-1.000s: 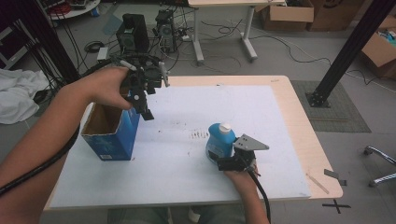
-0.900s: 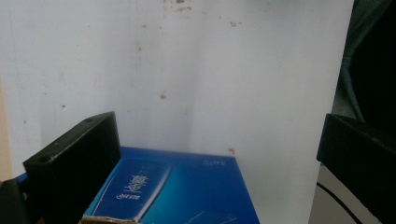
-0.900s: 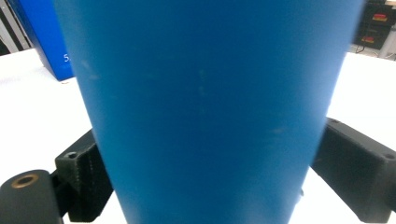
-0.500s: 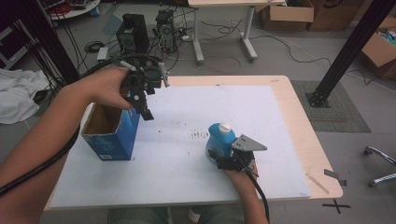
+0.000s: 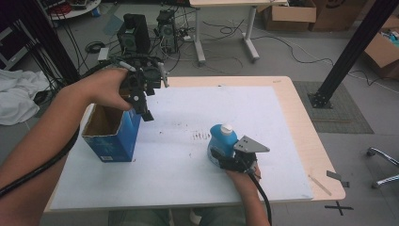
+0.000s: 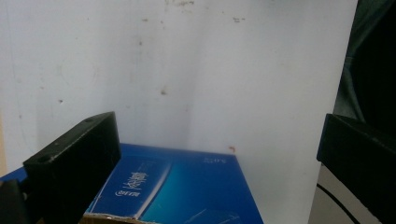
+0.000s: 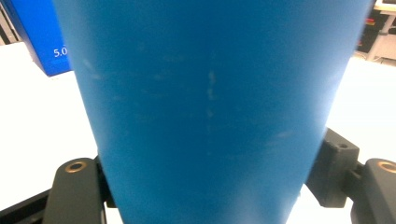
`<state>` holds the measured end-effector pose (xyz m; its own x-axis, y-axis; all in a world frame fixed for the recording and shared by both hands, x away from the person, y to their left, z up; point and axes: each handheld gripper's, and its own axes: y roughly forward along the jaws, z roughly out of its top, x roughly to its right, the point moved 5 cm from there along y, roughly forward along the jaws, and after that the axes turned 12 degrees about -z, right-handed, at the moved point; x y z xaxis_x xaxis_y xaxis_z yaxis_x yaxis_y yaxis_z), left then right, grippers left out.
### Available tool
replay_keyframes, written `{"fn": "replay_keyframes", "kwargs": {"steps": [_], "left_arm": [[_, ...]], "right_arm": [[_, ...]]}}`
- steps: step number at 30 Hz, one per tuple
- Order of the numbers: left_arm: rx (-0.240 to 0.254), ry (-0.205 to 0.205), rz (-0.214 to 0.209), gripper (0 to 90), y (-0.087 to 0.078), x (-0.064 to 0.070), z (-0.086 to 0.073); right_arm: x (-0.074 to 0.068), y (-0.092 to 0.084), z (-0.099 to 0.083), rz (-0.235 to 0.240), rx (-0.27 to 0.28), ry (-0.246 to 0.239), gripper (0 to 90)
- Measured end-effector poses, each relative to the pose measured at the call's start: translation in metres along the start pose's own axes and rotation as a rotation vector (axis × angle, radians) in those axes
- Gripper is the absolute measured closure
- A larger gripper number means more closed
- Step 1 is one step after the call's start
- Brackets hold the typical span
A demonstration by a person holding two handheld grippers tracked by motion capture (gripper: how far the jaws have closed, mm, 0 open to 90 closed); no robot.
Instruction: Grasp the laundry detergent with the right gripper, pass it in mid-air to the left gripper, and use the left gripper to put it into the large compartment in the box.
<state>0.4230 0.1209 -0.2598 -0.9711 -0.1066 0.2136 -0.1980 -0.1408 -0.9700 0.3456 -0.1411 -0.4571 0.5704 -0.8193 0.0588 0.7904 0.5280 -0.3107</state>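
Observation:
A blue bottle point(image 5: 222, 139) with a white cap stands upright on the white table top point(image 5: 282, 141), right of centre. My right gripper point(image 5: 220, 157) reaches it from the near side. Its jaws have just been closing with the bottle point(image 7: 210, 102) between them, and they now press on both its sides low down. An open-topped blue carton point(image 5: 110, 136) stands at the left. My left gripper point(image 5: 141, 109) hangs above the carton's far right corner, pointing down, open with nothing between its jaws. In the left gripper view the carton's blue side point(image 6: 177, 186) lies below the gripper point(image 6: 219, 158).
The blue carton point(image 7: 35, 37) shows behind the bottle at the upper left in the right gripper view. On the floor beyond the table stand computer towers point(image 5: 134, 30) and cables. A black post point(image 5: 348, 52) rises at the right. A white cloth point(image 5: 19, 99) lies at the left.

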Motion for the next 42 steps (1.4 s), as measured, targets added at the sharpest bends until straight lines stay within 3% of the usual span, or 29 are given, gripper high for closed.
{"fn": "replay_keyframes", "kwargs": {"steps": [15,28,32,37,42], "left_arm": [[-0.007,0.007,-0.002,0.1,0.002,0.000,0.005],[-0.009,0.018,0.003,0.1,-0.001,0.004,0.008],[-0.012,0.019,0.004,0.1,-0.001,0.005,0.008],[-0.012,0.023,0.003,0.1,-0.002,0.008,0.009],[-0.010,0.032,-0.001,0.1,-0.002,0.015,0.009]], "right_arm": [[-0.007,-0.001,0.000,0.005,-0.010,-0.037,41.9],[-0.006,-0.003,0.002,0.010,-0.025,-0.012,44.7],[-0.004,-0.008,0.010,0.042,0.007,0.005,44.8],[-0.001,-0.019,0.032,0.104,0.027,-0.036,44.8],[0.000,-0.024,0.047,0.208,0.023,-0.076,44.7]]}}
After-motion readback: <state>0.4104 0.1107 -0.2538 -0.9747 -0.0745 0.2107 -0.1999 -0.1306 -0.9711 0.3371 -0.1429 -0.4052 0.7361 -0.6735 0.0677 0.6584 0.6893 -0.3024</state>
